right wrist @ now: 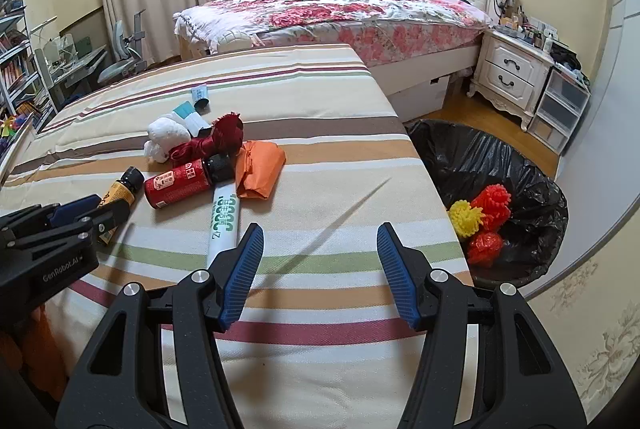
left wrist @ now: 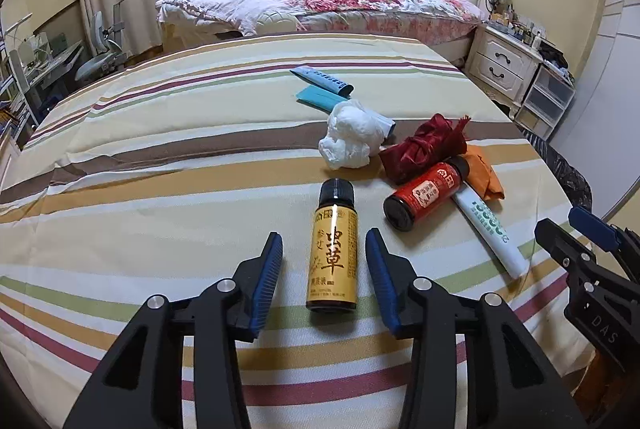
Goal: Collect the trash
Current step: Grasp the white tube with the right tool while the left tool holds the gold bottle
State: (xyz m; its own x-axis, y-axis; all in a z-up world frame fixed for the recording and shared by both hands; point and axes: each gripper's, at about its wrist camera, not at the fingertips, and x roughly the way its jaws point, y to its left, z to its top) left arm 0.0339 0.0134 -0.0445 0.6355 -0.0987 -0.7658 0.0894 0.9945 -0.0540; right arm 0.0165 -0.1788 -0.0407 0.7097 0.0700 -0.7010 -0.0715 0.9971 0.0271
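Wide apart, the left tool [left wrist: 323, 249] has its blue pads on both sides of the small yellow glass bottle [left wrist: 333, 253] lying on the striped surface [left wrist: 160, 197], not touching yet, so next it should squeeze and carry it to the black-bagged bin [right wrist: 496, 165], while the right tool [right wrist: 320, 253] waits wide too.

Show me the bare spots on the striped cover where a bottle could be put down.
Bare: the cover right of the orange paper, toward the bin; also left of the yellow bottle. Crowded: around the red bottle, white tube and tissue.
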